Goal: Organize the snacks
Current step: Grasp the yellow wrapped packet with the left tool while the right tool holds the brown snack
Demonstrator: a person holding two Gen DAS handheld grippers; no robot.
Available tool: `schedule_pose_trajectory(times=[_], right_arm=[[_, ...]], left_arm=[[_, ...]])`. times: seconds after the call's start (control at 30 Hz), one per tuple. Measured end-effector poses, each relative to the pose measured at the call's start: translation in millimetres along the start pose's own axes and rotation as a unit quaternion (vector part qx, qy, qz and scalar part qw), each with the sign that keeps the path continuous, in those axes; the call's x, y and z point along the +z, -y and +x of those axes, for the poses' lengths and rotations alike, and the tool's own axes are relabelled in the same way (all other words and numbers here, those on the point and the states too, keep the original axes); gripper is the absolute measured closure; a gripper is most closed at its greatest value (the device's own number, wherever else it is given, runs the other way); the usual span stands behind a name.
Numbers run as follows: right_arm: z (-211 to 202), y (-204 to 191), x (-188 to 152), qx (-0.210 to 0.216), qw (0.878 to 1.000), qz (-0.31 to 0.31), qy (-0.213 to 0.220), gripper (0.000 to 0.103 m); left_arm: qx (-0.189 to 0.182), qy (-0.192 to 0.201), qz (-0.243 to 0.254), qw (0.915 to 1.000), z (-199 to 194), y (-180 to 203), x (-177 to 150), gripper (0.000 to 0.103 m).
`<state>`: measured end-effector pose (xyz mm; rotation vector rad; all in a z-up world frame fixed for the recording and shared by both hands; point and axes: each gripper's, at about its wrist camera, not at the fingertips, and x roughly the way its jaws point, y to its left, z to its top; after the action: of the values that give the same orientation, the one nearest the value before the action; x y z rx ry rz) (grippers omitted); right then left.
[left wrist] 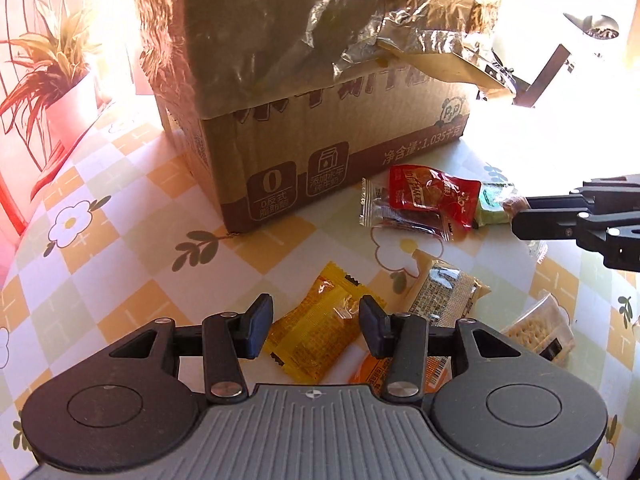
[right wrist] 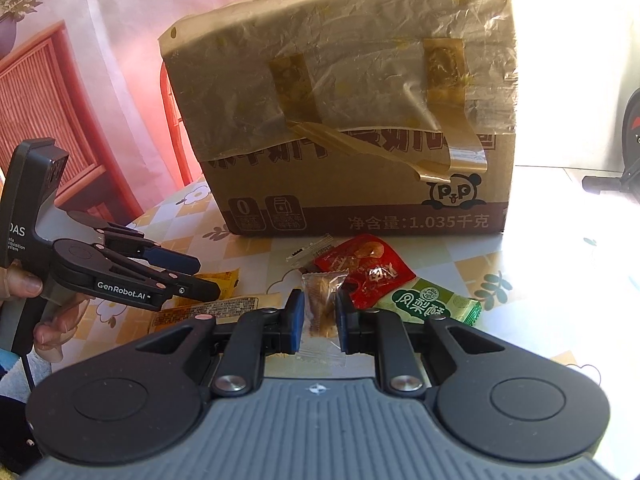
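A taped cardboard box stands on the flowered tablecloth; it also shows in the right wrist view. My left gripper is open, its fingers either side of a yellow snack packet. My right gripper is shut on a small clear-wrapped brown snack; it shows at the right edge of the left wrist view. A red packet and a green packet lie just beyond it, also in the left wrist view.
A clear dark packet, a beige packet, a cracker packet and an orange packet lie near the left gripper. A potted plant stands left of the table. The table edge curves at the left.
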<state>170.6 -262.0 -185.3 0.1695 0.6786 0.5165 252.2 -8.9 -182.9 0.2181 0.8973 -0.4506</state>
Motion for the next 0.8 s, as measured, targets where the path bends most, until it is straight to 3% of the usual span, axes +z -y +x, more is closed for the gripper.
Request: schedule_pose_trajectory(times=[0.13,0.27,0.4,0.5,0.63,0.73,0.8], right_arm=[[0.5,-1.9,0.1,0.0,1.0,-0.001,-0.001,0.085],[-1.1,-3.4,0.5,0.0,1.0,-0.005,-0.002,0.085],[-4.7,-1.7,0.8,0.0,1.0,-0.008,0.0,0.085],[-4.0,-0.4,0.7,0.0,1.0,-0.006,0.001,0.085],[-1.5,-0.7,0.7,0.004,1.0,-0.001,0.0,0.085],[-0.6,-1.3,1.1,0.003,1.0,-0.003,-0.003,0.085],[-0.3,-0.7,1.4,-0.003,1.0,0.0,-0.008,0.085]], left_arm=[[0.02,-0.003,-0.011,0.9997,12.2,1.4,2.7,0.049],[0.05,0.002,-0.067,0.9964,17.4,-12.7,7.5,0.05],[0.029,0.016,-0.099,0.9945,5.0,-24.7,8.3,0.05],[0.032,0.014,-0.11,0.9933,-1.5,-23.5,6.5,0.042],[0.033,0.009,-0.11,0.9933,-5.5,-12.7,1.9,0.042],[0.063,0.001,-0.082,0.9946,3.0,-1.1,-0.6,0.042],[0.075,-0.011,-0.098,0.9922,8.7,-1.4,-3.7,0.043]])
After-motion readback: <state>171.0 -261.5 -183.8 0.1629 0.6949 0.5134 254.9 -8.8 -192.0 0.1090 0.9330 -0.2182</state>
